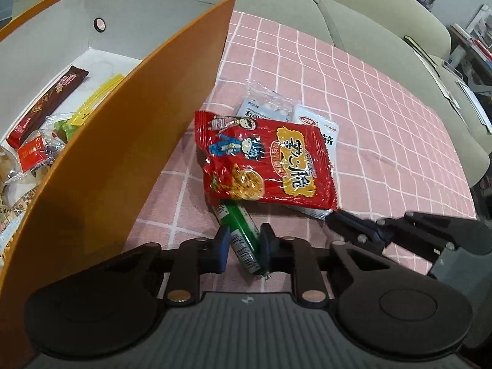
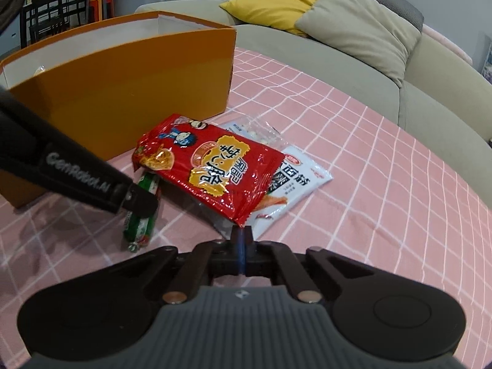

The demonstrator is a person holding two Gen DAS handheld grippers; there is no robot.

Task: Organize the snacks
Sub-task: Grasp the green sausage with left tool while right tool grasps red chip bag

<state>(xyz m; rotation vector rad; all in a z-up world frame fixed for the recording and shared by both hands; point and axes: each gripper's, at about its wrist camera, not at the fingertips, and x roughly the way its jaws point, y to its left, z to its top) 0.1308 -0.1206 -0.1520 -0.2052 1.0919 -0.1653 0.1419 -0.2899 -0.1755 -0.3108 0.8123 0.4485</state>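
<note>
My left gripper is shut on a green sausage stick that lies on the pink checked cloth, its far end under a red snack bag. In the right wrist view the stick shows beside the left gripper's fingers. My right gripper is shut, its tips at the red bag's near corner; whether it pinches the bag I cannot tell. It also shows in the left wrist view. An orange box on the left holds several snacks.
A white packet and a clear packet of white balls lie under and behind the red bag. The orange box stands at the cloth's left. A grey sofa with cushions runs along the far side.
</note>
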